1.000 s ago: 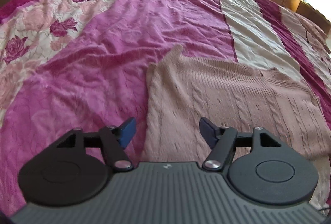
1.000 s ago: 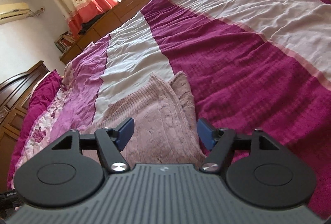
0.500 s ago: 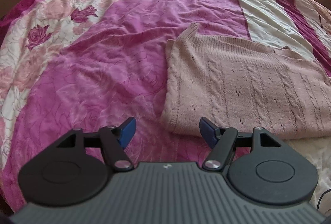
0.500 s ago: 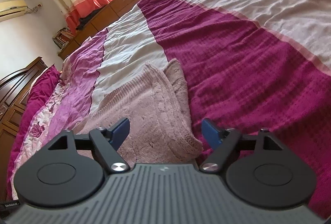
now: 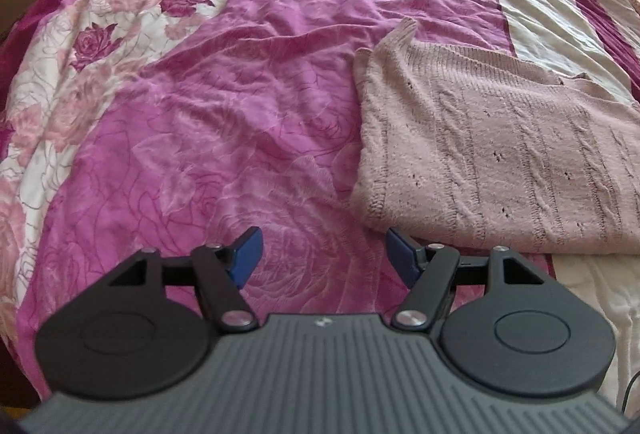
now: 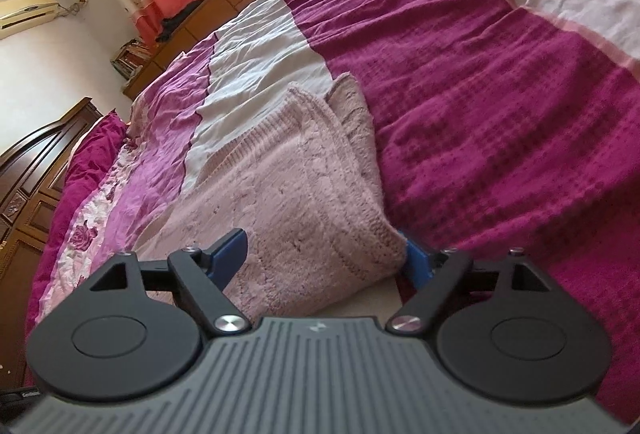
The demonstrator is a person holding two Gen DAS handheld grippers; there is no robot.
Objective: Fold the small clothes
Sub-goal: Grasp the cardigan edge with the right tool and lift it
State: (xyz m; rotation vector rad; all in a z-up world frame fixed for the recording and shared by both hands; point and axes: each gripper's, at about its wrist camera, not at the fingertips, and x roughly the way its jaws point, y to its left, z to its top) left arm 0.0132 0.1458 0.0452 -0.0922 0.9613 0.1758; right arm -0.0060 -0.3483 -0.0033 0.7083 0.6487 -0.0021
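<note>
OK, right gripper (image 6: pixel 324 254) jaws opening around the sweater (image 6: pixel 304 193) corner, left gripper (image 5: pixel 322 254) wide and empty just beside its edge; we pinch both layers.

Knitted sweater (image 5: pixel 500 153) — woolly (cabled), matt

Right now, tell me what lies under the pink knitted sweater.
The pink knitted sweater lies flat on the striped bedspread, spanning its magenta, white and dark red bands. At its far edge a second knit layer shows beneath. Anything else under it is covered.
</note>
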